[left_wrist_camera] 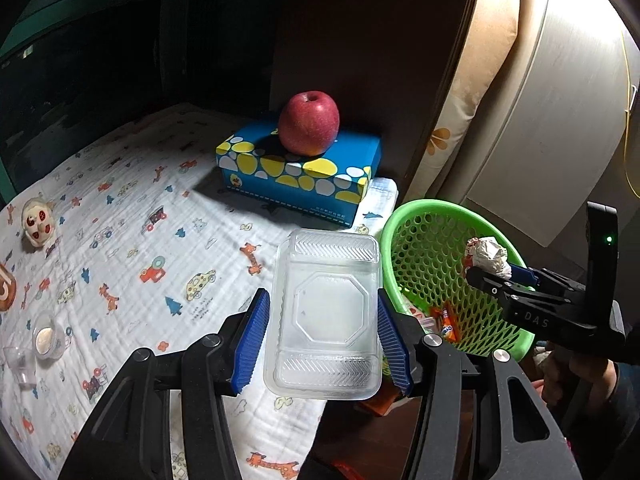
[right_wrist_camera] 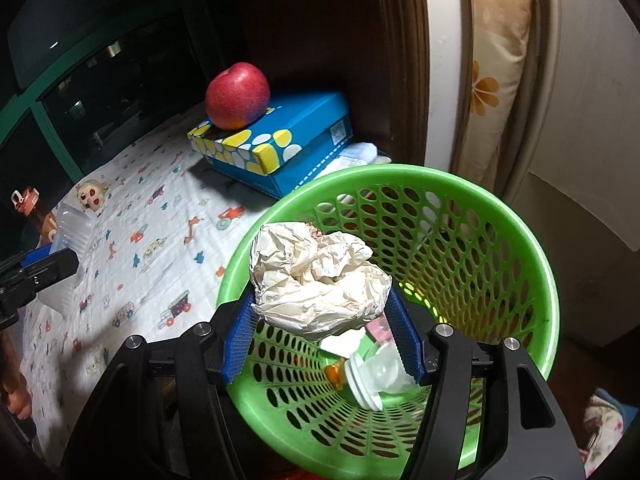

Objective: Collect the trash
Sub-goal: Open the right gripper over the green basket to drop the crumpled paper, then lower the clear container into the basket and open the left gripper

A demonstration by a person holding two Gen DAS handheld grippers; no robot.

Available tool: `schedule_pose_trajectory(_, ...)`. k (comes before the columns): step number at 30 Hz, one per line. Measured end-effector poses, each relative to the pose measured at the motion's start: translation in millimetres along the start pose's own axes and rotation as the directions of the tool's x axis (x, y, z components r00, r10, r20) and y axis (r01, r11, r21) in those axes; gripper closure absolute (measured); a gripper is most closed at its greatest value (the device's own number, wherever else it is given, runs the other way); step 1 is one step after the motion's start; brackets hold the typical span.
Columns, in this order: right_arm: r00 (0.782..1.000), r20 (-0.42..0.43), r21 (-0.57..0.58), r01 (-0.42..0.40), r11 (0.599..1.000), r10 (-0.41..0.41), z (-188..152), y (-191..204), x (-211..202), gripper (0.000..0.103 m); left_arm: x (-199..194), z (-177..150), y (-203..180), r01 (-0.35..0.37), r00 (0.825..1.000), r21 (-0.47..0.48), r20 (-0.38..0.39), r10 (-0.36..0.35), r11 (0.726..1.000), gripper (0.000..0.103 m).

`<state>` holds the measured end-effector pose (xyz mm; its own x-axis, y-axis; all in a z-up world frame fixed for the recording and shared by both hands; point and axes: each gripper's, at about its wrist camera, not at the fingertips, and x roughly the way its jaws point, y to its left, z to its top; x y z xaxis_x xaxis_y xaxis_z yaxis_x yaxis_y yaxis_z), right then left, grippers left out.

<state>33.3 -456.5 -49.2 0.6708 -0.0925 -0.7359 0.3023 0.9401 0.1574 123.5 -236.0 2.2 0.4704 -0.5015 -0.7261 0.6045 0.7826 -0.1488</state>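
Note:
My left gripper (left_wrist_camera: 322, 338) is shut on a clear plastic food tray (left_wrist_camera: 326, 312) and holds it above the patterned cloth, just left of the green mesh basket (left_wrist_camera: 400, 224). My right gripper (right_wrist_camera: 322, 332) is shut on a crumpled white paper ball (right_wrist_camera: 316, 276) and holds it over the open mouth of the basket (right_wrist_camera: 520, 232). The right gripper with the paper ball (left_wrist_camera: 490, 256) also shows in the left wrist view, above the basket. The basket holds a clear plastic cup (right_wrist_camera: 376, 376), wrappers and an orange packet (left_wrist_camera: 448, 320).
A red apple (left_wrist_camera: 309, 122) sits on a blue tissue box (left_wrist_camera: 296, 176) behind the basket. A small doll head (left_wrist_camera: 37, 222) and small clear cups (left_wrist_camera: 46, 336) lie at the cloth's left side. A wall and floral cushion (right_wrist_camera: 492, 92) stand right of the basket.

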Motion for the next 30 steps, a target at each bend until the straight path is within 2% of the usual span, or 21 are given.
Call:
schedule_pose_trajectory(6, 1.0, 0.001, 0.035, 0.031, 0.999, -0.031, 0, -22, 0, 0.04, 7, 14, -22, 0.019, 1.0, 0.043, 0.007, -0.019, 0.999, 0.052)
schedule_pose_trajectory(8, 0.999, 0.0, 0.043, 0.037, 0.998, -0.037, 0, -28, -1, 0.037, 9, 17, -30, 0.026, 1.0, 0.058, 0.006, -0.026, 0.998, 0.052)
schedule_pose_trajectory(10, 0.999, 0.008, 0.052, 0.048, 0.997, -0.049, 0, -34, -4, 0.03, 13, 20, -38, 0.033, 0.999, 0.071, 0.004, -0.034, 0.997, 0.052)
schedule_pose_trajectory(14, 0.998, 0.015, 0.069, 0.063, 0.996, -0.064, -1, -44, -8, 0.027, 22, 24, -51, 0.057, 0.998, 0.086, -0.01, -0.056, 0.995, 0.052)
schedule_pose_trajectory(23, 0.996, 0.047, 0.098, 0.07, 0.993, -0.075, -6, -62, -29, 0.025, 46, 25, -85, 0.109, 0.993, 0.122, -0.053, -0.103, 0.986, 0.052)
schedule_pose_trajectory(30, 0.994, 0.069, 0.124, 0.077, 0.989, -0.086, -11, -74, -44, 0.023, 70, 20, -108, 0.128, 0.989, 0.152, -0.099, -0.113, 0.98, 0.051)
